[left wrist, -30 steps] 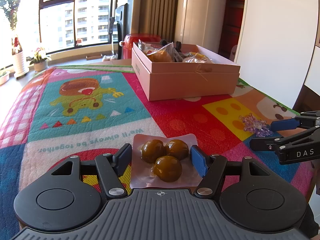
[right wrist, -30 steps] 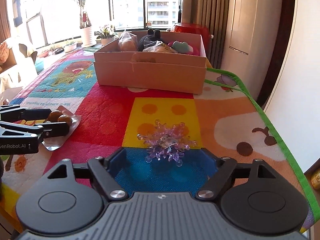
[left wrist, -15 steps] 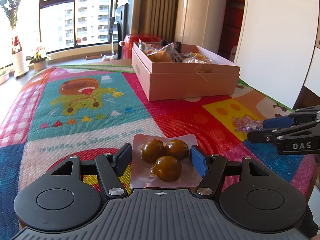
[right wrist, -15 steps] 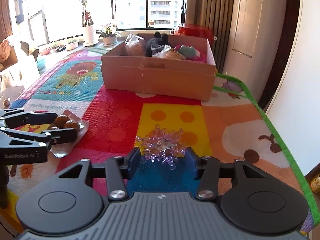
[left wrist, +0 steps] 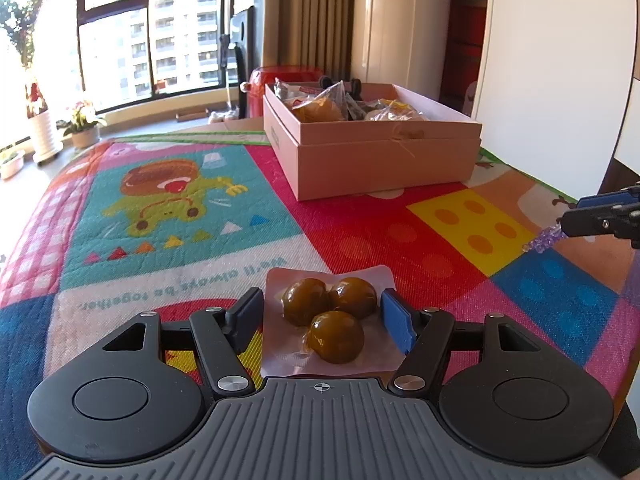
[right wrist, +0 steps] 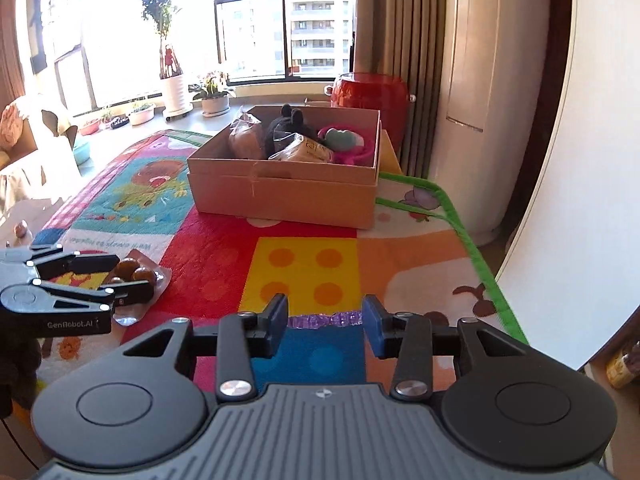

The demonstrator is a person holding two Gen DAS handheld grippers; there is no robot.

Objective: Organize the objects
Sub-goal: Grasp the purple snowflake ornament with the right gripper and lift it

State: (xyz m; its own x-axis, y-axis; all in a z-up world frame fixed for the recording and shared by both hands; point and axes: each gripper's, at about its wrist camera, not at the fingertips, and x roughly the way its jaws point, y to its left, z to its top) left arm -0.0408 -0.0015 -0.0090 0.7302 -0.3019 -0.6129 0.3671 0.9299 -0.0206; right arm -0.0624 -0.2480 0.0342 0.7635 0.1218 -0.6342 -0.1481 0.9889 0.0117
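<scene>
A clear packet of three brown glazed balls [left wrist: 328, 320] lies on the colourful mat between the pads of my left gripper [left wrist: 322, 320], which stands open around it. My right gripper [right wrist: 325, 320] is closing its jaws on a purple crystal snowflake [right wrist: 324, 319]; both pads press on its ends and it hangs just above the mat. In the left wrist view the snowflake [left wrist: 544, 240] sticks out of the right gripper [left wrist: 568, 224] at the right edge. A cardboard box [right wrist: 280, 192] at the far end holds wrapped snacks and soft toys.
The mat's green border [right wrist: 472, 240] marks the table's right edge, with a white panel [right wrist: 580, 200] close beside it. A red pot [right wrist: 372, 92] stands behind the box. Potted plants [right wrist: 212, 96] line the windowsill. Bare mat lies between the grippers and the box.
The right gripper's jaws closed in on the purple snowflake and lifted it off the mat; it now sits edge-on between the pads. The left gripper and the packet stayed put.
</scene>
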